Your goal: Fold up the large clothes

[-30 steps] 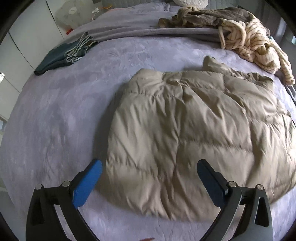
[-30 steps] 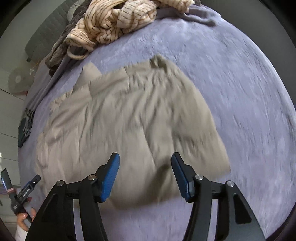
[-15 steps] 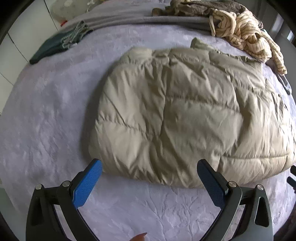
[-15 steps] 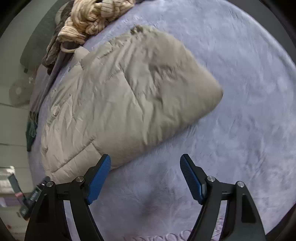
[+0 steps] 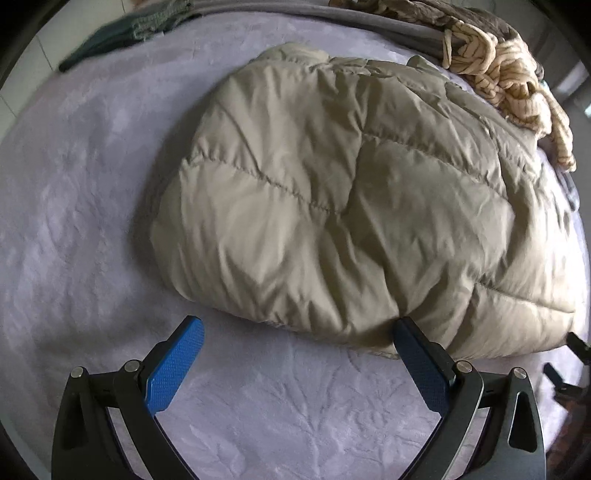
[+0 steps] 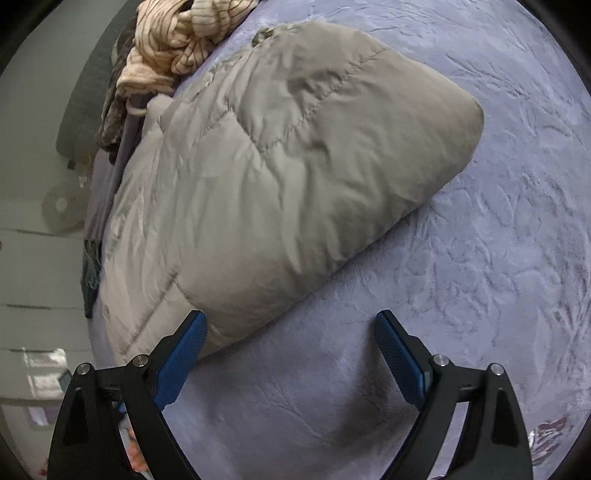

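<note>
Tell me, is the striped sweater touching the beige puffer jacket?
Touching: in the left wrist view the striped sweater lies on the far edge of the beige puffer jacket.

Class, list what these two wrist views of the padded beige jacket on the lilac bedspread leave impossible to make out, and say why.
- Padded beige jacket: sleeves and front fastening, folded under in both views.
- Dark green garment, left wrist view: blurred and cut off by the edge.
- Striped cream knit: bunched up, its kind is unclear.
- Right gripper: only a dark tip at the left wrist view's edge.
</note>
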{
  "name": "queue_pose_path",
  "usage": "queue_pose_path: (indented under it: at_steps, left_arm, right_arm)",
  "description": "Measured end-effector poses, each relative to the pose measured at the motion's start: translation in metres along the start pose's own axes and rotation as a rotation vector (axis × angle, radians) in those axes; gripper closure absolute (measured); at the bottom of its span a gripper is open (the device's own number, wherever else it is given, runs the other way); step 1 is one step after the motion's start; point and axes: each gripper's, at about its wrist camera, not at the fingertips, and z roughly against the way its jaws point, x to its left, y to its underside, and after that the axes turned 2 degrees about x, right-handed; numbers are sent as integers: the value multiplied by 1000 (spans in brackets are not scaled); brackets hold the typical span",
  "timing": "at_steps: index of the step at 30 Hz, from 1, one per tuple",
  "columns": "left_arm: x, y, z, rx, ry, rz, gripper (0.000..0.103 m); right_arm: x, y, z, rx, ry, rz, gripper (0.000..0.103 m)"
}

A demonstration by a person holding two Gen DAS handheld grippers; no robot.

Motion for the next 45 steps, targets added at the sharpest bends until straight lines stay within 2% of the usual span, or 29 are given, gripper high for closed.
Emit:
queue_pose_path:
  at_steps: [6,11,16,18,21,28,33,34,35,37,38,39,40,41,43,44,45]
  left_arm:
    - [23,3,6,-15,224,119,0]
    - [35,3,1,-19,326,190,0]
    - [41,-5,-13,-1,388,247,0]
    - [44,-9,-19,-1,407,280,0]
    - [46,-16,-23,-21,412,301,0]
    - [49,-26,-46,-33,443,393,0]
    - [34,-45,-44,-90,450,417,0]
    - [33,-48,-42,-103,447,418,3]
    - [32,-51,-41,-116,439,414,11]
    - [31,-56,-42,-104,415,389,49]
    - [32,-58,-41,-107,427,382,56]
    - [33,-58,-38,-116,437,369,68]
    - [34,-58,-33,-127,433,347,76]
    - [31,-59,-27,-143,413,303,77]
    - [21,-58,-14,-174,355,207,80]
    - [13,-58,-7,-193,321,148,80]
    - [7,-57,-1,-212,301,101,82]
  right_arm:
    - [-6,-10,4,-51,-114,-59,10]
    - [-9,-21,-2,-54,-187,-129,10]
    - [-8,-31,-14,-40,-263,-194,10]
    - [-7,-36,-19,-31,-299,-224,0]
    - [-3,-38,-21,-39,-351,-245,0]
    - [-2,-40,-32,2,-364,-255,0]
    - [9,-43,-56,59,-380,-234,0]
    - [12,-44,-60,68,-384,-226,0]
    - [15,-45,-63,72,-381,-218,0]
    - [19,-47,-67,80,-368,-212,0]
    - [19,-47,-67,79,-366,-218,0]
    - [18,-47,-66,79,-369,-231,1]
    - [16,-46,-65,78,-368,-249,6]
    - [13,-46,-64,78,-353,-260,29]
    - [7,-45,-64,97,-339,-279,56]
    - [6,-43,-62,90,-349,-281,67]
    - [8,-42,-57,75,-347,-268,71]
